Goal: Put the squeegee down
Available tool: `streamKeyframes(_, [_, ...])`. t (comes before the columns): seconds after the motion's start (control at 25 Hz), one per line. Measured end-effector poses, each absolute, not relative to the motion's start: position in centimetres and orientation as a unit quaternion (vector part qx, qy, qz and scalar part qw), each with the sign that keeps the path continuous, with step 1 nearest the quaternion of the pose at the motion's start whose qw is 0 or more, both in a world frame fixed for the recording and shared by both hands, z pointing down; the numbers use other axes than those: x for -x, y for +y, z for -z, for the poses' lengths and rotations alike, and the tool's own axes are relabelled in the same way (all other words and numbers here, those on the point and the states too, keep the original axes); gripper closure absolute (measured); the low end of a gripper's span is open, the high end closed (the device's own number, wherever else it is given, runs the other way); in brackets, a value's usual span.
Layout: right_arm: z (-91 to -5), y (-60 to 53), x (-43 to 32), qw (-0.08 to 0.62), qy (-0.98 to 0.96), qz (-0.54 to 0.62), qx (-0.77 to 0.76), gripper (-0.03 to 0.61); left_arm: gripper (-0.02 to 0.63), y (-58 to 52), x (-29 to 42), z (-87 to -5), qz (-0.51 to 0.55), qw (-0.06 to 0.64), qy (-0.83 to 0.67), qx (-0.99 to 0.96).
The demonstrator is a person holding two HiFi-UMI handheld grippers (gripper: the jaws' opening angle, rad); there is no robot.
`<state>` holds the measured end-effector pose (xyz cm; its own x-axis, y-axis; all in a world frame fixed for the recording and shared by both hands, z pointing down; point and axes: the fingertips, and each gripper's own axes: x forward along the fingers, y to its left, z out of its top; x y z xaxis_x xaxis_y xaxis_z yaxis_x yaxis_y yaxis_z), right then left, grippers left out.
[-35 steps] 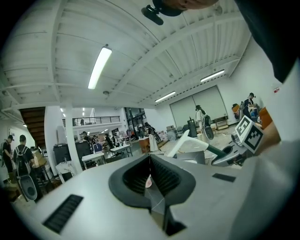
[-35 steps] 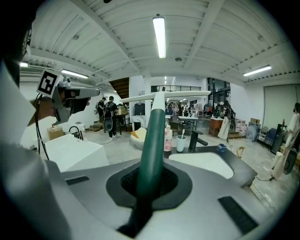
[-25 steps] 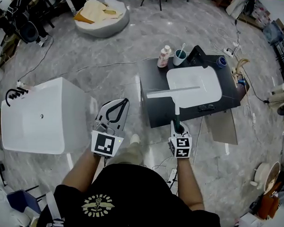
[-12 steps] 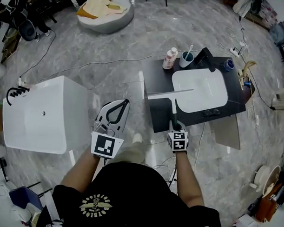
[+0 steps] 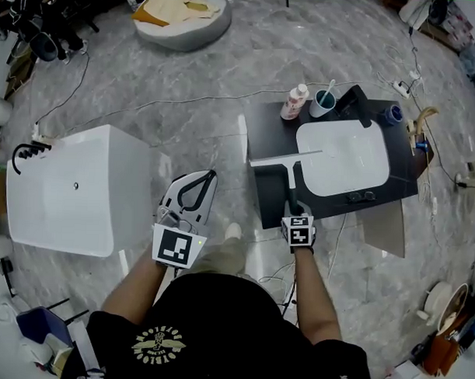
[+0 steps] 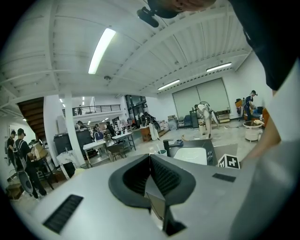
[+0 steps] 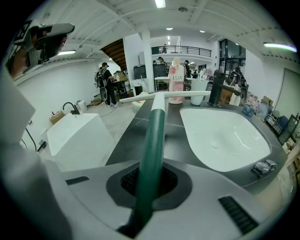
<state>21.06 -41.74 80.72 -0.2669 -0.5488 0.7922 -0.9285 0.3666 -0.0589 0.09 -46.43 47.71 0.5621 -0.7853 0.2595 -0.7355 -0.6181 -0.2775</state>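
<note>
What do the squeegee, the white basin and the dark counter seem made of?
Squeegee: probably plastic, matte green handle, pale smooth head.
Basin: likely glazed ceramic, white and glossy with highlights.
Counter: dark, smooth, slightly reflective; stone or laminate, unclear.

Left claw was found closed, its jaws meeting along a centre line with nothing between them. Beyond it stood a dark table carrying a white basin and a black tap. People stood at far left beneath a ceiling strip light.
</note>
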Motion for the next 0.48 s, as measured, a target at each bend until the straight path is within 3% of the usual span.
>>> streamKeyframes(0.48, [-83.6, -44.2, -20.2, 0.373, -0.740, -0.299, -0.474, 0.551, 0.592, -48.2, 1.1, -48.8, 0.186, 0.055, 0.431, 0.881])
